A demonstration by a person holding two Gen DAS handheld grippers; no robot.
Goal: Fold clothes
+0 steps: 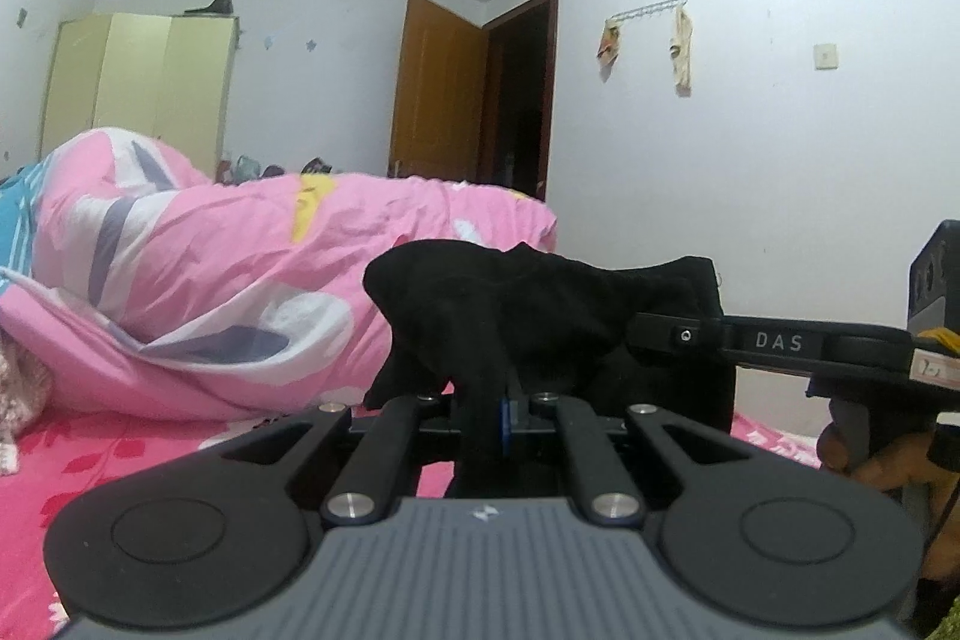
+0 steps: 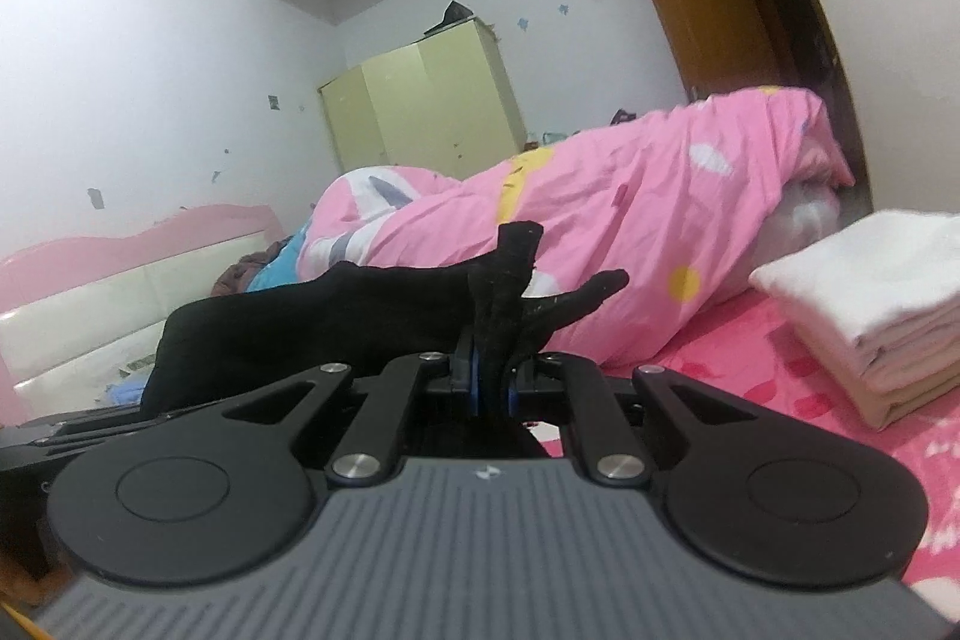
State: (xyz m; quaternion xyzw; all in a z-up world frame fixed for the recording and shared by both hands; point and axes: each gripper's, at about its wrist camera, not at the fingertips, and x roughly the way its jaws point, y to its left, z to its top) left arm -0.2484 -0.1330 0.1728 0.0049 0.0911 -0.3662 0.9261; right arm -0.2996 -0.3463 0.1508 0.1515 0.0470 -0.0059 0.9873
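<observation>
Both grippers, left gripper (image 1: 501, 400) and right gripper (image 2: 492, 370), pinch the black garment (image 1: 540, 304) above the bed (image 2: 750, 370); keep the held edge taut and level.

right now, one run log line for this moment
stage: fold clothes | left gripper: shut on black garment | right gripper: shut on black garment | garment: held over bed | folded white stack: on bed

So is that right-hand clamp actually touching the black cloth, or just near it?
Touching. In the right wrist view the right gripper has its blue pads shut on a bunched fold of the black garment, with cloth sticking out beyond them.
</observation>
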